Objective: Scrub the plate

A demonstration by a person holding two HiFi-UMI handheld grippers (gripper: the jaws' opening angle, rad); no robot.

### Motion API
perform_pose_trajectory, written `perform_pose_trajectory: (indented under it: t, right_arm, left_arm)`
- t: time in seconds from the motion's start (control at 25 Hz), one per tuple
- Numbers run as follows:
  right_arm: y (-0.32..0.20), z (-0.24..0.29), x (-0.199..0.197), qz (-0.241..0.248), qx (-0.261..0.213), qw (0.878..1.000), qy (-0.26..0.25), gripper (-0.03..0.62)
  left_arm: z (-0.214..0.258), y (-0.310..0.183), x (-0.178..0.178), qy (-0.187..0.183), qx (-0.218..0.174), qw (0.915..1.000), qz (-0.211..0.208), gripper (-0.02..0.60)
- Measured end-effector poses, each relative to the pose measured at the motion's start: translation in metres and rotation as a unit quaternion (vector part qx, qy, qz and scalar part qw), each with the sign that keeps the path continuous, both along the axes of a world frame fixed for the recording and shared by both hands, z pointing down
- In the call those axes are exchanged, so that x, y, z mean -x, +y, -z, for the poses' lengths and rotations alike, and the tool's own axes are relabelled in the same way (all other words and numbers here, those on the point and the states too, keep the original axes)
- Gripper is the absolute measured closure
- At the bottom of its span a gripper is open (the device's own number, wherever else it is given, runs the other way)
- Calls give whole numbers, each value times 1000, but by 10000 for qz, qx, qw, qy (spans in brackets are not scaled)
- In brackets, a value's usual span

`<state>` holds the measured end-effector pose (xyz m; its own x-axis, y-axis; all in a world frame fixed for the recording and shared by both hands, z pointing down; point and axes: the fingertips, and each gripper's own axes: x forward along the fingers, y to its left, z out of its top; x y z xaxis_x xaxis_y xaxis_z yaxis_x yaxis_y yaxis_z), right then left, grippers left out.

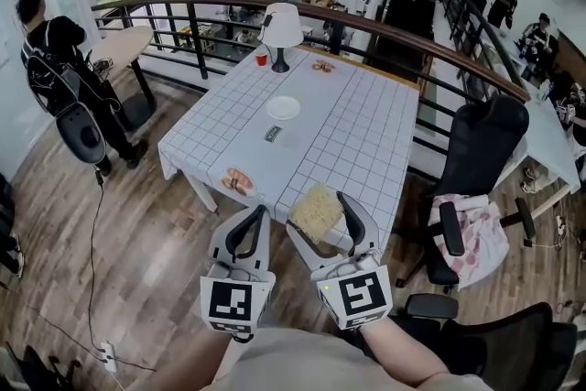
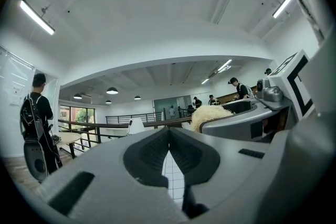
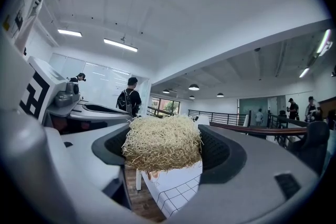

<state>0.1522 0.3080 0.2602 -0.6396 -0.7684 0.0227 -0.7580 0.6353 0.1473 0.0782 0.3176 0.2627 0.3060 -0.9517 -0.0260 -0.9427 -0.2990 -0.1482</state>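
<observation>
Left gripper (image 1: 257, 215) (image 2: 169, 135): jaws clenched tip to tip with nothing between them, held in the air short of the surface's near edge.
Right gripper (image 1: 318, 215) (image 3: 164, 145): just beside the left one, jaws grasping a scrubber from both sides.
Scrubber (image 1: 318, 210) (image 3: 161, 148) (image 2: 210, 115): a straw-coloured pad of tangled fibre that fills the gap between the right jaws and bulges above and below them.
Plate (image 1: 283, 107): small, white and round, lying flat near the middle of the surface, well ahead of both pairs of jaws and touched by neither.
Surface (image 1: 362, 137): a long table under a white cloth with a dark grid, stretching away from the jaws towards a railing.
Dark card (image 1: 273, 134): flat on the cloth between the plate and the jaws, just short of the plate.
Pink item (image 1: 238, 181): at the near left edge of the cloth, ahead of the left jaws; too small to identify.
Lamp (image 1: 281, 27): white-shaded, upright at the far end, beyond the plate.
Red cup (image 1: 261, 59): just left of the lamp's base.
Bystander (image 1: 57, 59): in black, standing on the wooden floor far to the left of the left jaws.
Office chair (image 1: 476, 165): black, well to the right of the right jaws.
</observation>
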Motion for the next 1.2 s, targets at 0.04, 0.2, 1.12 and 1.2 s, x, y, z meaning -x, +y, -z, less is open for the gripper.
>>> perform_pose_trajectory:
  t: [0.04, 0.2, 1.12, 1.2]
  right_arm:
    - [-9, -1, 4, -29, 23, 10000, -6, 217]
    - [-59, -11, 19, -114, 76, 9999, 36, 217]
    - [-293, -1, 147, -740, 388, 9960, 320, 217]
    - [-319, -7, 161, -790, 372, 9956, 330, 217]
  left_arm:
    - [-2, -10, 5, 46, 27, 10000, -26, 569]
    - [-6, -64, 22, 187, 45, 9998, -108, 569]
    - [-6, -310, 146, 258, 473, 9956, -773, 569]
    - [-13, -336, 160, 403, 556, 9946, -774, 569]
